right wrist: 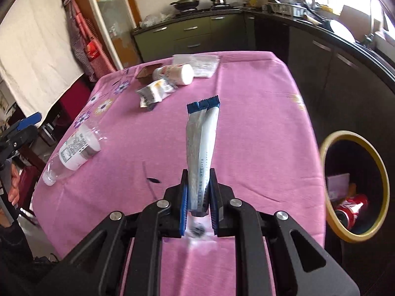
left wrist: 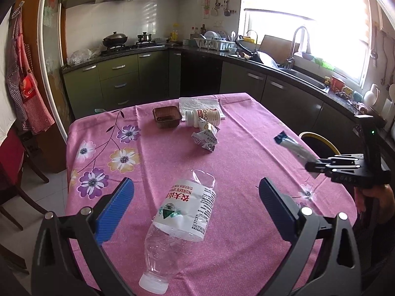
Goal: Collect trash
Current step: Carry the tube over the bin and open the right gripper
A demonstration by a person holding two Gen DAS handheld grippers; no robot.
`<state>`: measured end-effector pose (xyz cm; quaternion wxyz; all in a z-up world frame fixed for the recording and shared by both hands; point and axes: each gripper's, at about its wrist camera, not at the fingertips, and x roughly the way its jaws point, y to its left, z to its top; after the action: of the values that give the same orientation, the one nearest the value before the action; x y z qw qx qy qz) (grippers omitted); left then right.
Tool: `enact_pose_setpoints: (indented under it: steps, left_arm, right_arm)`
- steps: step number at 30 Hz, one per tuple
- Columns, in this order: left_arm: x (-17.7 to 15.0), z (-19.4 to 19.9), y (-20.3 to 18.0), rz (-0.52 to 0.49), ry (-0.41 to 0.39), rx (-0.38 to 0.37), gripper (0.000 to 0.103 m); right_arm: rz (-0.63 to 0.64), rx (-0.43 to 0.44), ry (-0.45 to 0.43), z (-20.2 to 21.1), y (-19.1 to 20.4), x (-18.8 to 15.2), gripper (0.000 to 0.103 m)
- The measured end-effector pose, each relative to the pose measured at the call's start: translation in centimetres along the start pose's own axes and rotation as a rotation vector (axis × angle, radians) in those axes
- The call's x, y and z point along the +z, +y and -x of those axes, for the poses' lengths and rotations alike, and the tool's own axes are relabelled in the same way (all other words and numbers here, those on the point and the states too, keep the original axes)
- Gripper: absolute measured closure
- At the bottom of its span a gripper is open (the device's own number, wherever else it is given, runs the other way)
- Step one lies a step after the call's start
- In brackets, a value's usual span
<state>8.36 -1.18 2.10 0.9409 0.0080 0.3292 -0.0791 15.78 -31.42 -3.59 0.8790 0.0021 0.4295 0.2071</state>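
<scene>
Crushed water bottle (left wrist: 184,215) label reads "NONGFU"; white pill bottle (left wrist: 203,118) reads "Co-Q".

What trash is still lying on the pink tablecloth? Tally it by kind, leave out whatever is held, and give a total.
Clear plastic water bottle: 1
White pill bottle: 1
Crumpled wrapper: 1
Brown plastic tray: 1
White paper napkin: 1
Total: 5
Not counted: the silver and blue sachet gripped off the table by the right gripper.
</scene>
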Motion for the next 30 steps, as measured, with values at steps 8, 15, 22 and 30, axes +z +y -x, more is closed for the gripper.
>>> enact_pose_setpoints:
  steps: [8,15,22,30]
  left_arm:
    - [0.2,0.1,-0.9,-0.021,-0.001,-0.004,0.007]
    - [0.5,-0.4,-1.7,-0.036,0.006,-0.008,0.007]
    - [0.5,-0.3,-2.1,-0.051,0.009,-0.003,0.007]
    - [0.2,-0.4,-1.5,-0.040,0.017,-0.002,0.007]
  right_arm:
    - [-0.217,-0.236,-0.007,3.3,-12.6,-1.8,0.087]
    - [-0.328,-0.365,0.041,2.6,-20.8,-2.3,0.088]
    - [-0.404,-0.381,0.090,-0.4,-24.8,-1.8,0.071]
    - [-0.407,-0.372,0.006,2.1,-22.9,-2.6,0.052]
